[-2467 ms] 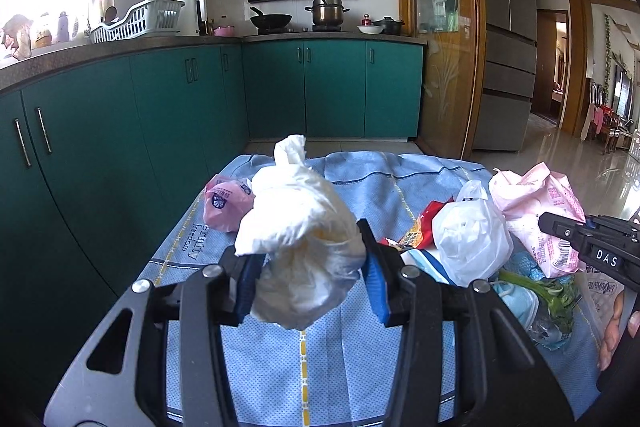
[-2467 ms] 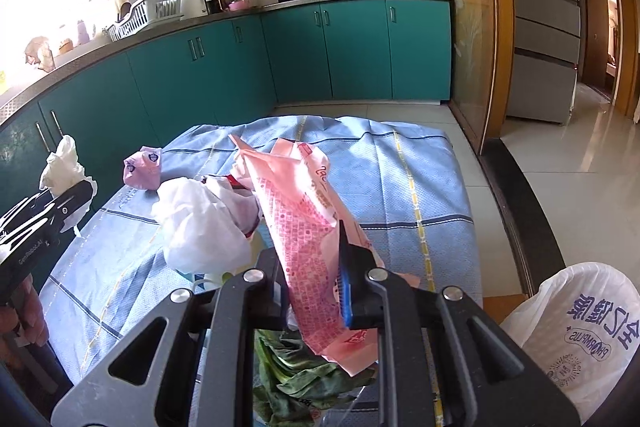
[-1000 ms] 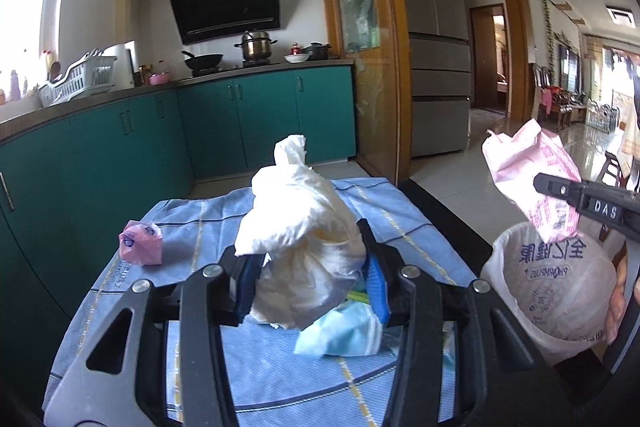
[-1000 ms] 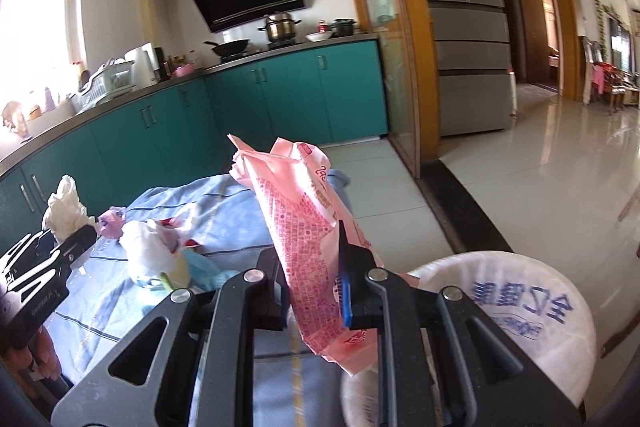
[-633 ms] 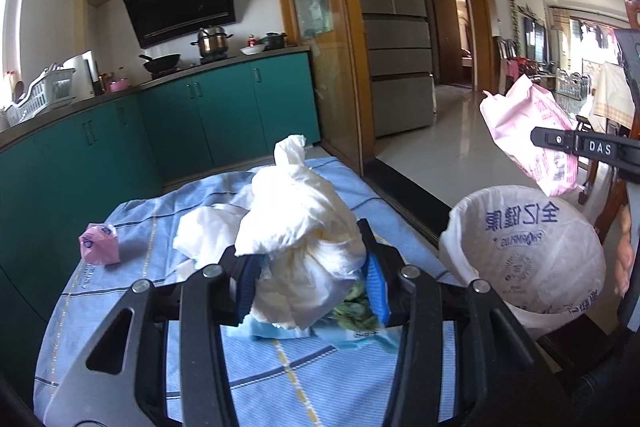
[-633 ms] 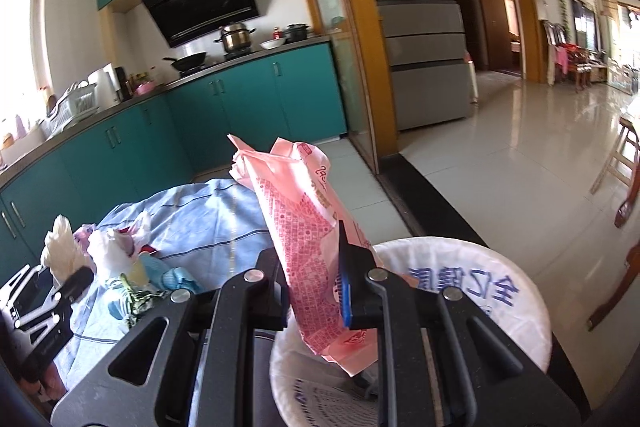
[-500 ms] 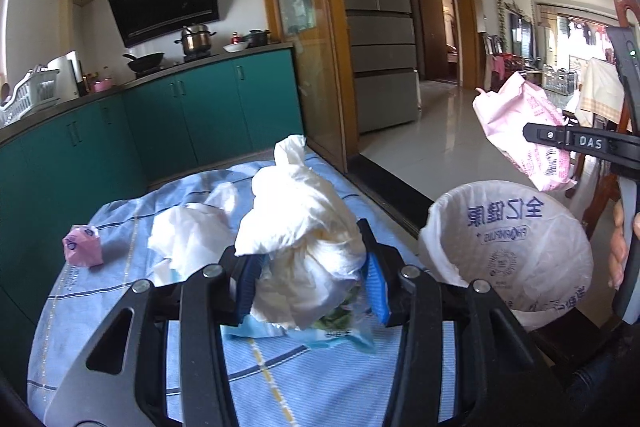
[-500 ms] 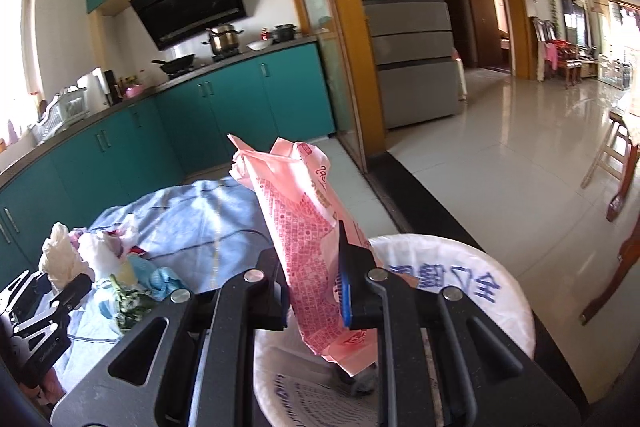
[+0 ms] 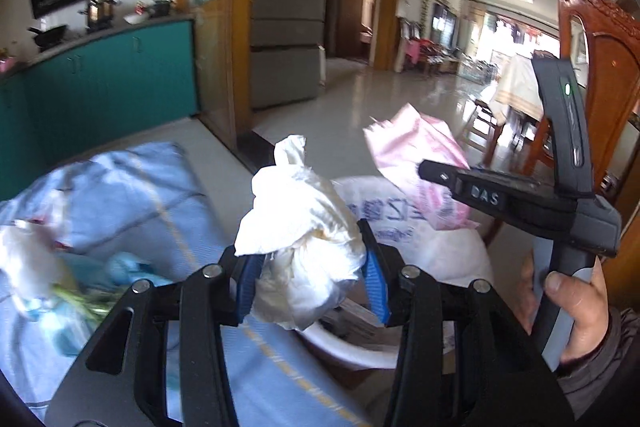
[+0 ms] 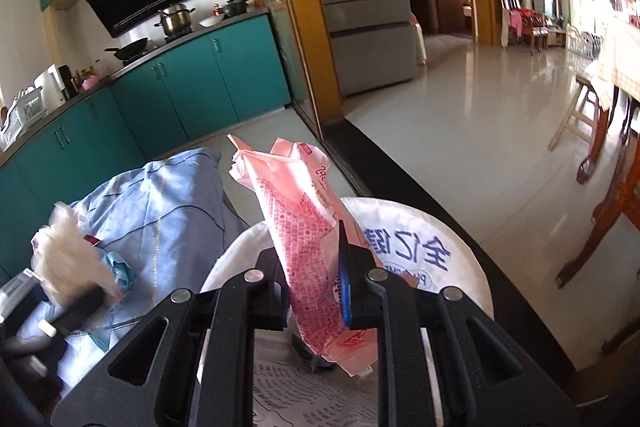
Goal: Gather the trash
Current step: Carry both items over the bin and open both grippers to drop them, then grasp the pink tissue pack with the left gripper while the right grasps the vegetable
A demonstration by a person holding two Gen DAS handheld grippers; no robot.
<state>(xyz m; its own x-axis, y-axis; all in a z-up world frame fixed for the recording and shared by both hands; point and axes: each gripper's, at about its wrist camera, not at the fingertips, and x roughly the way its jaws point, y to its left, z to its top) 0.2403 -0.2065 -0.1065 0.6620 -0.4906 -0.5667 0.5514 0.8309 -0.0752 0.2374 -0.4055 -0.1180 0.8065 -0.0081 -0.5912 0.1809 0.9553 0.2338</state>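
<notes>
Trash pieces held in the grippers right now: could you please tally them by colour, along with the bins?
White crumpled tissue wad, in the left gripper: 1
Pink printed wrapper, in the right gripper: 1
White-lined trash bin: 1
Total: 3

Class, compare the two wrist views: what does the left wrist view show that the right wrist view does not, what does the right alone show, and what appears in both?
Left wrist view only: a bare hand gripping the right hand-held gripper from the side, and a carved wooden chair back.

Right wrist view only: printed paper lying inside the bin.

Both: the white-lined trash bin, the pink wrapper, the crumpled white tissue, and the blue tablecloth.
</notes>
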